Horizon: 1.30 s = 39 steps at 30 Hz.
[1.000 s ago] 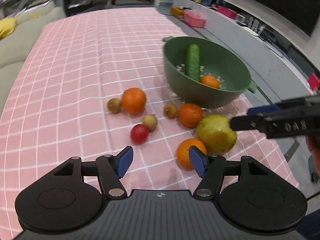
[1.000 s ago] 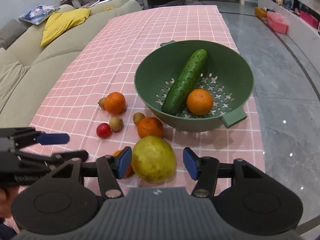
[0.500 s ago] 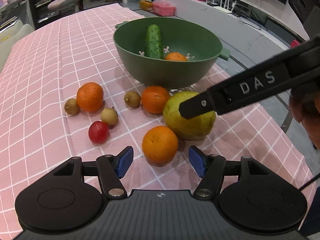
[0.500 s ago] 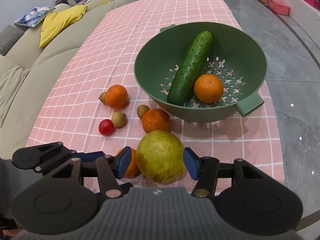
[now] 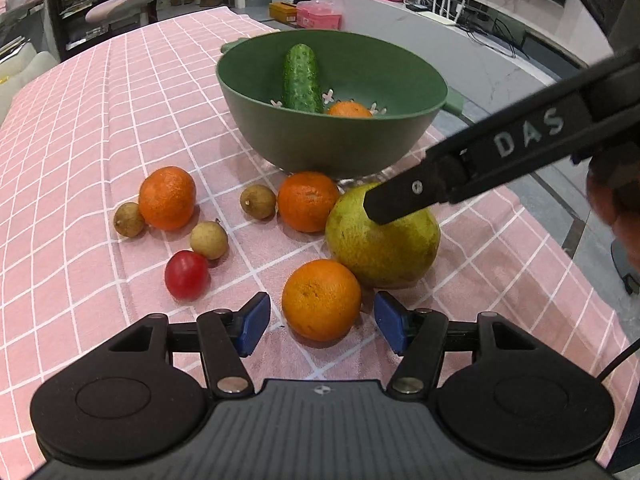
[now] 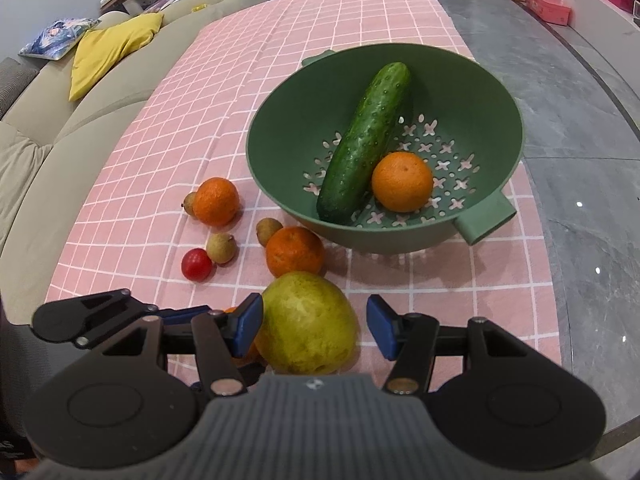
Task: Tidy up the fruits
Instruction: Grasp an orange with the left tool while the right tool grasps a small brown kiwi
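Observation:
An orange (image 5: 320,304) lies on the pink checked tablecloth between the blue pads of my left gripper (image 5: 320,322). The jaws are closing, and a small gap still shows on each side of the fruit. Just behind it sits a big yellow-green pear (image 5: 384,248), and a black finger (image 5: 400,204) of the right gripper reaches over it. In the right wrist view the pear (image 6: 308,324) sits between the pads of my right gripper (image 6: 314,326), with a gap on its right side. The green colander (image 6: 516,120) holds a cucumber (image 6: 364,144) and an orange (image 6: 402,182).
Two more oranges (image 5: 167,198) (image 5: 308,202), three small brown longans (image 5: 209,240) and a red cherry tomato (image 5: 187,275) lie loose in front of the colander (image 5: 332,148). A sofa with a yellow cushion (image 6: 112,48) runs along the table's left side. The table edge and floor are at the right.
The left gripper came down and forward onto the near orange, which now sits between its narrowing jaws. The right gripper stays around the pear, with the colander a little nearer in its view.

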Available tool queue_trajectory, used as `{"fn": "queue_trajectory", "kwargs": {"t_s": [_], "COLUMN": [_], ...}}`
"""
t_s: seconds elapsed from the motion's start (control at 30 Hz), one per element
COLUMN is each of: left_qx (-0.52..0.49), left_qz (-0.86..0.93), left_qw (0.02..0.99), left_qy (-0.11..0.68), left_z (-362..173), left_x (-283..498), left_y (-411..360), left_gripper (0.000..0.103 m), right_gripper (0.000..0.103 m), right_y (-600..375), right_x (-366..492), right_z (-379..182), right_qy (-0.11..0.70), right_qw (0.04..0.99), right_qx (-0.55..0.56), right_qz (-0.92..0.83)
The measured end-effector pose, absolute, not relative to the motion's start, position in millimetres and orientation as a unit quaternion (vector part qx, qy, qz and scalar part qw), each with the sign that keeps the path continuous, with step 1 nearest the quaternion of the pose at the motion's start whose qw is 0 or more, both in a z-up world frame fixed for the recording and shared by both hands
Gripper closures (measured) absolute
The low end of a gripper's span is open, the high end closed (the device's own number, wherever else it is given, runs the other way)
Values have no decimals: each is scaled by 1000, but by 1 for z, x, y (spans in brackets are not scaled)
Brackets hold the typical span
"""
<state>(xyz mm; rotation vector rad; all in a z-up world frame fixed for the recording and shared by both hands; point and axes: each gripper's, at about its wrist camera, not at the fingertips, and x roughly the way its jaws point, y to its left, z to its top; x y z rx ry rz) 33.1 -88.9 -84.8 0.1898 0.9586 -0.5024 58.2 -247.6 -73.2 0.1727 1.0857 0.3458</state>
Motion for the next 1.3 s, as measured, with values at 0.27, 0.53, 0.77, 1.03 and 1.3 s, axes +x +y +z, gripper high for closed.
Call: {"fn": "queue_trajectory", "kwargs": {"t_s": [0.27,0.53,0.77,1.03,1.3], "left_qx": [106,91,74,34,14], "left_qz": [-242,-230,-170,-147,-154], "left_qw": [853,855,866,878,881], "left_qy": [450,456,464,454,447], "left_z": [-91,-76,-69,-54,-46], "left_x": [34,34,29,26,27], "left_y": [-94,-72,-13,26,37], "left_gripper": [53,54,54,54,54], "right_gripper": [48,48,49,59,65], "right_y": [-248,-241,-209,-166,-152], "right_x": [57,59,56,68,91], "right_z": [-73,-63,-56,-73,-92], "right_qy": [513,497,467,473,490], "right_qw": [838,846,857,853,849], "right_qx": [81,83,55,35,76], "right_qz": [164,174,213,218,185]}}
